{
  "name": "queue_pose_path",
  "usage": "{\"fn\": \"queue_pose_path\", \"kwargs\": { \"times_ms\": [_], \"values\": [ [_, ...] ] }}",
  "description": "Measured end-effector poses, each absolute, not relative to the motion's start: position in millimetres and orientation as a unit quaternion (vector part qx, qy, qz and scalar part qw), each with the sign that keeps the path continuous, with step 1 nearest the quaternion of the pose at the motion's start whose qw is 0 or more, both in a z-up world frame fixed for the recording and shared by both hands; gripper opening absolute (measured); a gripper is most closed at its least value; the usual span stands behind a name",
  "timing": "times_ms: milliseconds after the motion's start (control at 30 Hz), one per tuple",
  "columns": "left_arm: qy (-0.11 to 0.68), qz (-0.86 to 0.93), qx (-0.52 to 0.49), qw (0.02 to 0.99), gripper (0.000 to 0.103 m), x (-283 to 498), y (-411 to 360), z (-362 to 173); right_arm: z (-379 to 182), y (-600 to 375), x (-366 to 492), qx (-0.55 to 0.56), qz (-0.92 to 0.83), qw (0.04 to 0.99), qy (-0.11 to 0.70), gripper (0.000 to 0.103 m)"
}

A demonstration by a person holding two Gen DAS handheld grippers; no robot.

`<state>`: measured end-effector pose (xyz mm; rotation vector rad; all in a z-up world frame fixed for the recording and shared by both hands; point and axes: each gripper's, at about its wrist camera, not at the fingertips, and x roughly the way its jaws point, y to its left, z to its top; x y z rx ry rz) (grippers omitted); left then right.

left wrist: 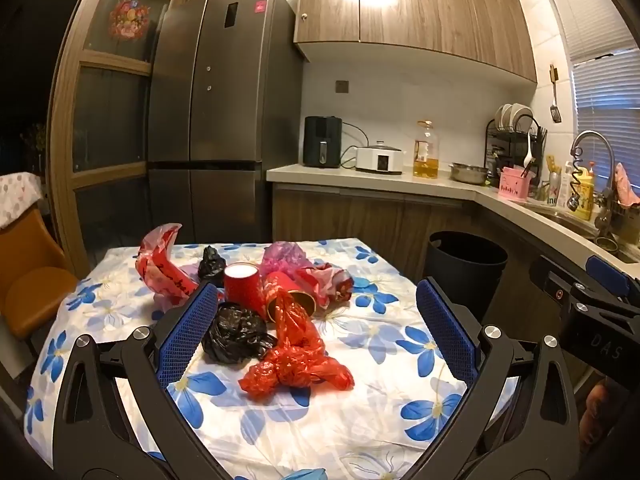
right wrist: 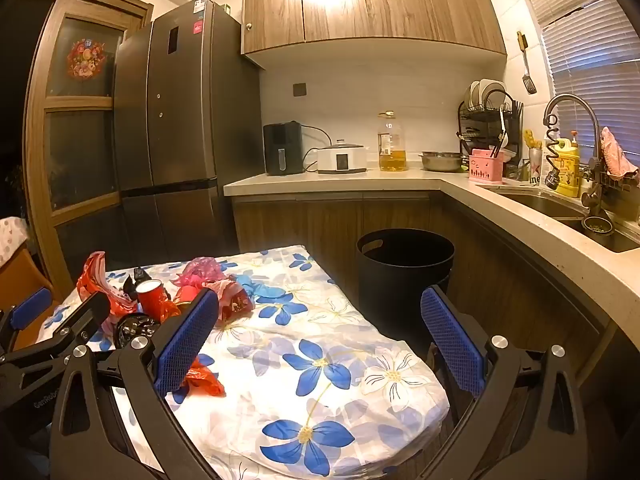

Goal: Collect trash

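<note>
While nothing has yet been lifted, the surface [left wrist: 360, 432], draped in a blue-flowered cloth, carries all the trash in a heap toward its far left part, and the bin [right wrist: 404, 264] stands on the floor just off its far right corner, mouth open and unobstructed. Both claws hang wide open and empty over the near edge: the left claw [left wrist: 320, 336] frames the heap, the right claw [right wrist: 320, 344] looks past bare cloth toward the bin. Nearest the left claw lies a knotted red bag [left wrist: 296, 364], touching a crumpled black bag [left wrist: 236, 332] on its left; behind them stand a red cup [left wrist: 242, 284] upright, a can [left wrist: 296, 300] tipped on its side, a pink bag [left wrist: 282, 256], a second small black bag [left wrist: 212, 260] and a tall red-printed bag [left wrist: 160, 264] at the far left edge. My judgement is that the red bag is the sensible first pick, being closest and free on its near side. To do it well, bring the left claw low over the knot, close on the bunched middle rather than a loose tail, lift clear before swinging right, and avoid dragging the cloth or knocking the cup, whose contents I cannot tell.
</note>
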<state>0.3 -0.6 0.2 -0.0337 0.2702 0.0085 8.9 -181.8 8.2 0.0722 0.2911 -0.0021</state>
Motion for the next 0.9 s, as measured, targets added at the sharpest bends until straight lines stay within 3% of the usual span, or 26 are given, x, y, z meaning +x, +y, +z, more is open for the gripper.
{"fn": "queue_pose_path", "kwargs": {
  "times_ms": [900],
  "values": [
    [0.13,-0.003,-0.022,0.991,0.098,-2.2,-0.2,-0.1,7.9,-181.3,9.0,0.036,-0.001,0.989,0.144,0.098]
  ]
}}
